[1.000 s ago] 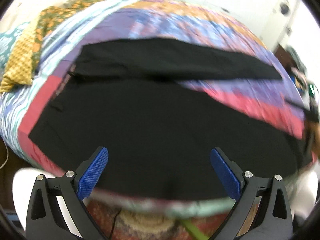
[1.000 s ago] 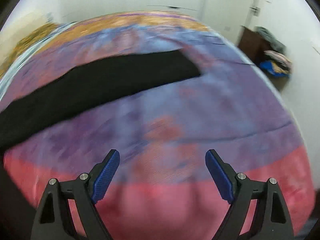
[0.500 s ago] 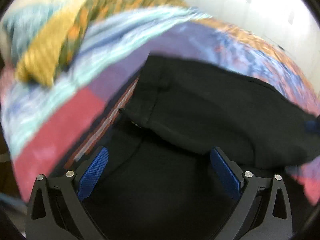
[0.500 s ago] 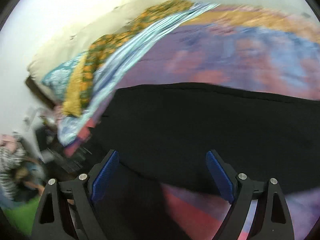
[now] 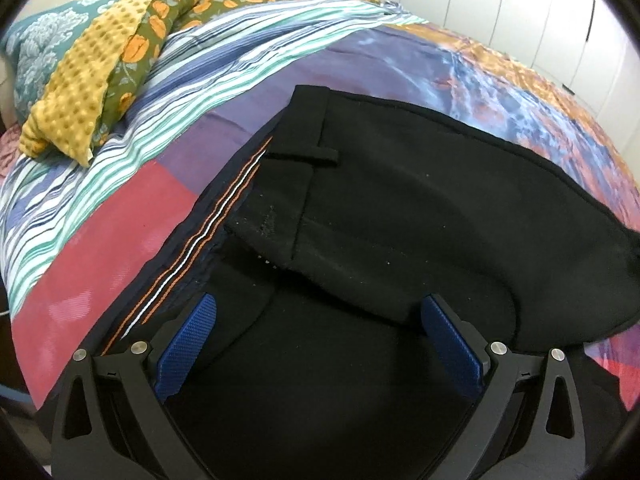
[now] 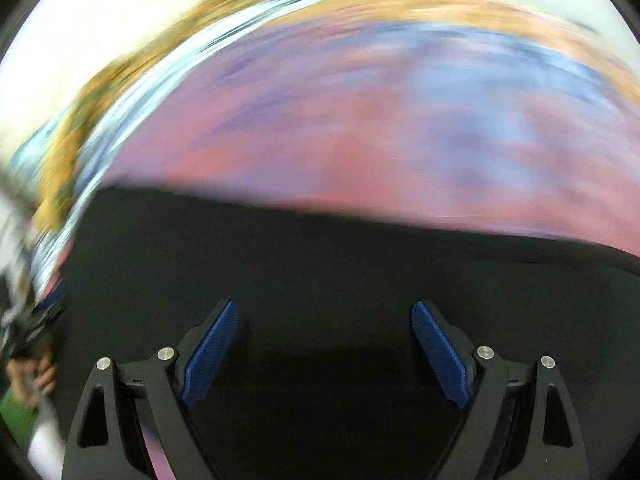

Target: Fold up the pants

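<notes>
Lying spread on the patchwork bedspread [image 5: 120, 240], the black pants [image 5: 400, 208] have their waistband turned back, showing an orange-and-white striped inner lining [image 5: 212, 232]. The left gripper [image 5: 320, 332] hangs over the waist area, its blue pads spread wide with nothing between them. The right gripper [image 6: 324, 336], likewise spread and empty, hovers above black fabric in a heavily blurred view. A yellow dotted pillow [image 5: 76, 76] lies near the bed's head.
</notes>
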Demonstrator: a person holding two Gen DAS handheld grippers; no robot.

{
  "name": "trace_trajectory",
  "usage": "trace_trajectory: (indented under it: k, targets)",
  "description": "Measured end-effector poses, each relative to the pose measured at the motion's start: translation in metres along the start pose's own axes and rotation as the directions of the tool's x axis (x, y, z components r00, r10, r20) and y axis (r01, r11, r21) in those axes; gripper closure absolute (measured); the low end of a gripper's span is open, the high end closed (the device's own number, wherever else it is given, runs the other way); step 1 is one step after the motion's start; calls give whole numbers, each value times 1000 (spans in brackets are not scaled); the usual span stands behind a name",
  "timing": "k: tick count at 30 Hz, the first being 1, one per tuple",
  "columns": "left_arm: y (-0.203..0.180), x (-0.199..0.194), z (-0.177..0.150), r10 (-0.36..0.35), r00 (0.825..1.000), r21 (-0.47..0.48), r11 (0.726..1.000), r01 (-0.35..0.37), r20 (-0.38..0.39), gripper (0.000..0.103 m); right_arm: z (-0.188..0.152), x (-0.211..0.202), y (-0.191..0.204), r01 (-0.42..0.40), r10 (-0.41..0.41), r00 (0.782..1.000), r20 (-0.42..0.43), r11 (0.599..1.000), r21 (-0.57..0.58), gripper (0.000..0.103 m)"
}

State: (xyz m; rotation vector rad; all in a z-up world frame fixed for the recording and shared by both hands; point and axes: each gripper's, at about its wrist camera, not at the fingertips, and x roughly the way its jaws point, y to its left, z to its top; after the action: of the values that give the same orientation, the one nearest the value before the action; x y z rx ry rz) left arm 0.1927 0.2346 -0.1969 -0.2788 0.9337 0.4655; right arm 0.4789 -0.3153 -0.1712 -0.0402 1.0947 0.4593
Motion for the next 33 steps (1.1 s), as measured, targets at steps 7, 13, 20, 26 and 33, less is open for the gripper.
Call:
trace_trajectory:
  k: [7,13,20,26,33]
  targets:
    - [-1,6,0,-1,1000,5,1000,1,-8,0,-54,-83,-205,434,-446,892,-69,807,400,14]
    - [2,3,1,-11,1000,-4,1000,11,-10,1,-116,-157,-170,427,-454,891,-20,820,381,13]
    - [-20,-61,-17,-207,978,60,977,204,33,1,-214,-185,29,-19,-6,996,92,963,269,9]
    - [-92,-76,-83,-328,927,321,872,370,-180,1,-264,-152,206,-347,349,937,-23,936,64,9]
    - [-98,-64,-94,-252,958,402,870,287,-138,1,-301,-143,163,-258,263,953,-149,965,53,10]
